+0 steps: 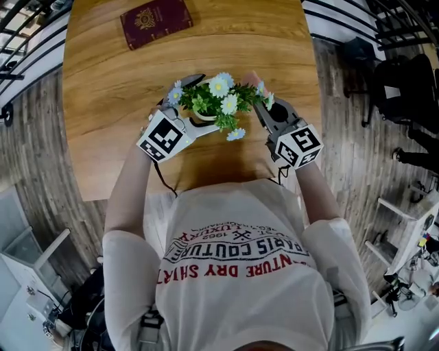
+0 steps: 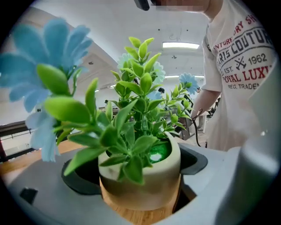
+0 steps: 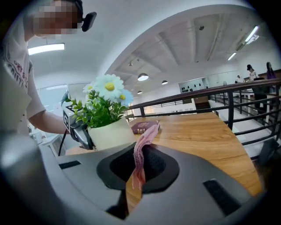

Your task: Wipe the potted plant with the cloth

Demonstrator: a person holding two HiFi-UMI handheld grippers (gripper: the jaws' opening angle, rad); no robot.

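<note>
The potted plant (image 1: 218,103), with green leaves and white and blue flowers in a white pot (image 2: 145,178) on a wooden base, stands on the wooden table (image 1: 103,103) in front of the person. My left gripper (image 1: 194,104) comes in from the left, its jaws shut on the pot; in the left gripper view the pot fills the gap. My right gripper (image 1: 259,92) is at the plant's right side, shut on a thin pink cloth (image 3: 140,149) that sticks up from its jaws. In the right gripper view the plant (image 3: 103,112) stands a little way off to the left.
A dark red booklet (image 1: 156,20) lies at the table's far side, also seen behind the cloth as the booklet (image 3: 142,127). Black railings (image 3: 246,101) run beyond the table's far edge. The person's torso is close against the near edge.
</note>
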